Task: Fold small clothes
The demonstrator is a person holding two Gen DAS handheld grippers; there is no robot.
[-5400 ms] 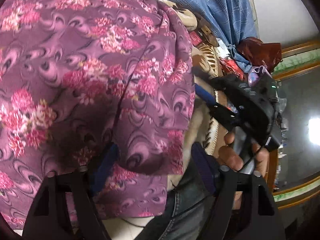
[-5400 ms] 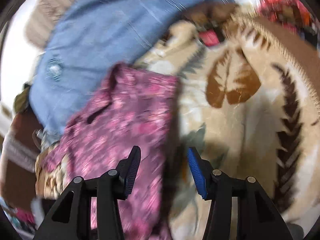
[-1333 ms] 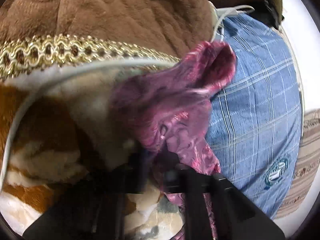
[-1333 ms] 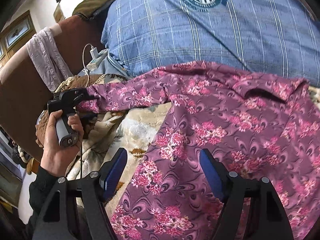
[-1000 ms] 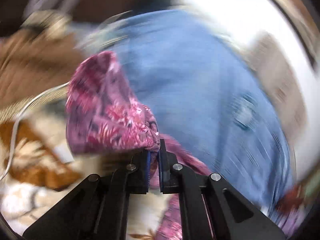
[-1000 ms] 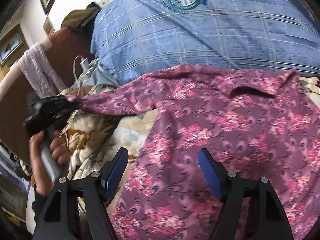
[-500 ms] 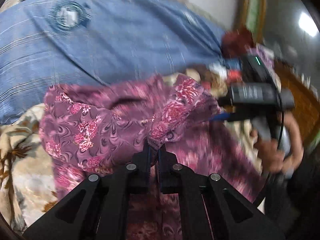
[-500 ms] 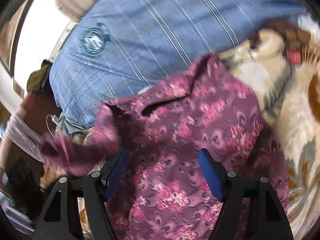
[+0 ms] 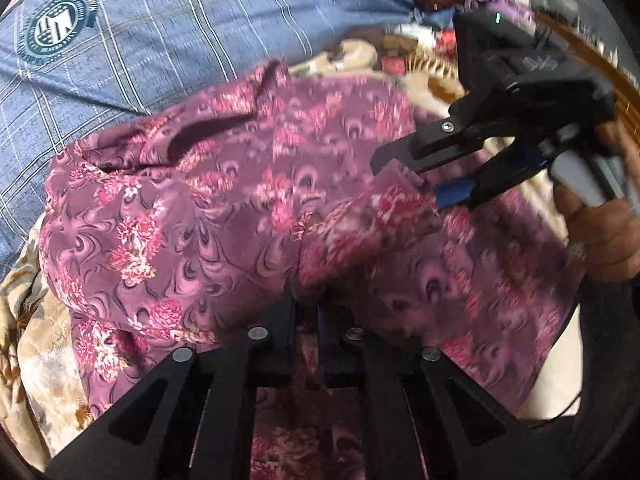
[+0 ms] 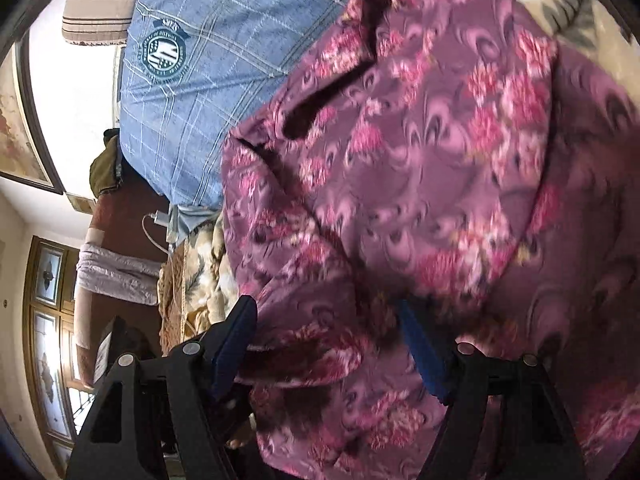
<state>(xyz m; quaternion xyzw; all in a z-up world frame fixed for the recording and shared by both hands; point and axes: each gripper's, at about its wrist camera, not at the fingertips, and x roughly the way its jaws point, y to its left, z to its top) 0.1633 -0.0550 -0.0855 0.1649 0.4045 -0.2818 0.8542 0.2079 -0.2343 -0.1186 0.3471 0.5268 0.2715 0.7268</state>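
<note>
Beige blanket (image 9: 28, 344) under floral top (image 9: 224, 208), collar toward blue pillow (image 9: 160, 40); left claw (image 9: 306, 312) pinches it; right claw (image 10: 328, 344) gapes.

Both views are bright with soft daylight, motion blur smears the cloth, and the fisheye edges curve into dark corners.

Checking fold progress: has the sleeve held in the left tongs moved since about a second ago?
Yes. The left tongs carried the purple floral sleeve from beside the blue plaid pillow across onto the shirt body.
</note>
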